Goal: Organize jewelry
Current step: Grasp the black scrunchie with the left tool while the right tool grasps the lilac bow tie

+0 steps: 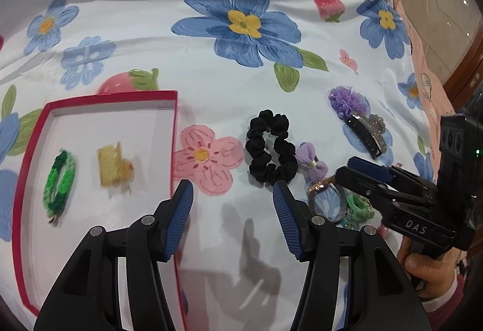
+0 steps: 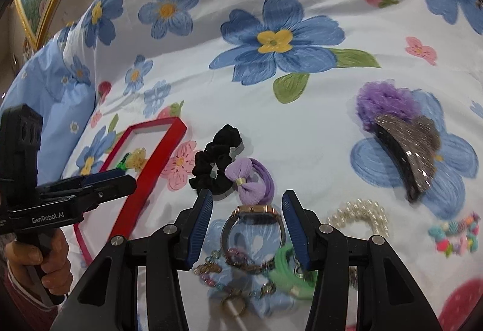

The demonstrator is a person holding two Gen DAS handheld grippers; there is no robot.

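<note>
Below the right claw point(image 2: 246, 207), jaws parted and holding nothing: gold-cased watch point(image 2: 255, 223) lying between the pads, untouched, in a tangle with green band point(image 2: 288, 270) and beaded chains point(image 2: 211, 267). Purple bow tie point(image 2: 246, 177) just beyond the tips. Left claw point(image 1: 233, 195) parted, empty, over bare bedsheet point(image 1: 151, 29) beside red box point(image 1: 173, 131), which holds green loop point(image 1: 59, 181) and yellow clip point(image 1: 114, 169). Risk: closing here may snag neighbours; smooth case could slip.

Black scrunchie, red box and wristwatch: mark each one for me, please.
black scrunchie point(image 1: 270, 146): left wrist view, on its gathered fabric loop, right side.
red box point(image 1: 173, 131): left wrist view, on its right-hand rim.
wristwatch point(image 2: 255, 209): right wrist view, on the rose-gold case edge between the open right gripper's fingers.
</note>
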